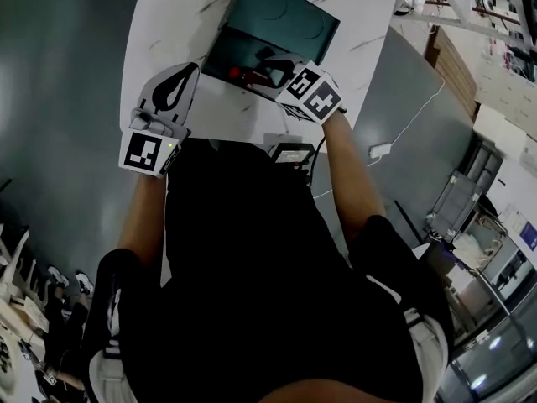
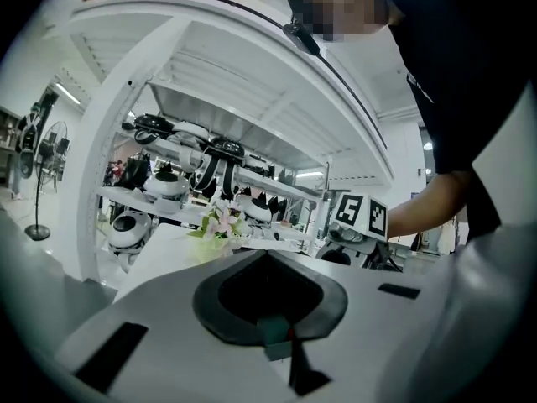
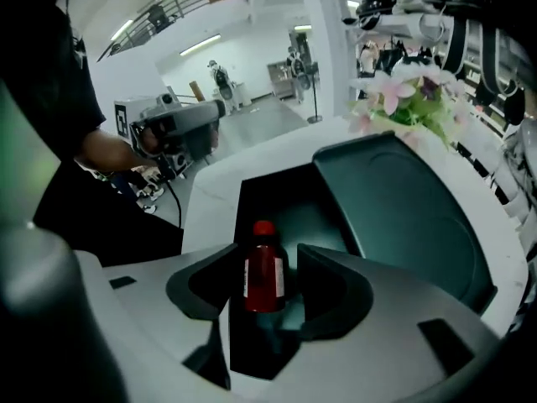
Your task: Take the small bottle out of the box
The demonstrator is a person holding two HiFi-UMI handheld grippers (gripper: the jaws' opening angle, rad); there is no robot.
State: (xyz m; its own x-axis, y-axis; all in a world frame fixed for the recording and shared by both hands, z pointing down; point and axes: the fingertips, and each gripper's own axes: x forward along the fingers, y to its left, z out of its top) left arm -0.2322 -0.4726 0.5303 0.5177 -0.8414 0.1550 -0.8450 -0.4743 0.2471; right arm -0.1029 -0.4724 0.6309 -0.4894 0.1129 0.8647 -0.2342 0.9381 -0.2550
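**Small bottle in the open box, right jaws on either side of it**

The small bottle [image 3: 264, 269] is inside the box [image 3: 285, 193]. It has a red cap, dark red contents and a pale label strip down its side. From the right gripper view I cannot tell whether it stands or lies. Its cap points toward the far end of the box.

The box is dark teal with its lid [image 3: 403, 212] swung open toward the far right. It sits on a white veined table [image 1: 361, 7].

The right gripper [image 3: 264, 263] is tilted down into the box with its jaws apart. The bottle sits between them, with a dark gap on each side, so I read no clamp. In the head view its marker cube [image 1: 312, 95] lies over the box's near right corner.

The left gripper [image 1: 189, 70] is to the left of the box and clear of it, over the near left part of the table. Its jaws are together with nothing between them.

Pink flowers [image 3: 403, 99] stand at the far end of the table. Beyond them, white shelving [image 2: 168, 183] holds robot parts.
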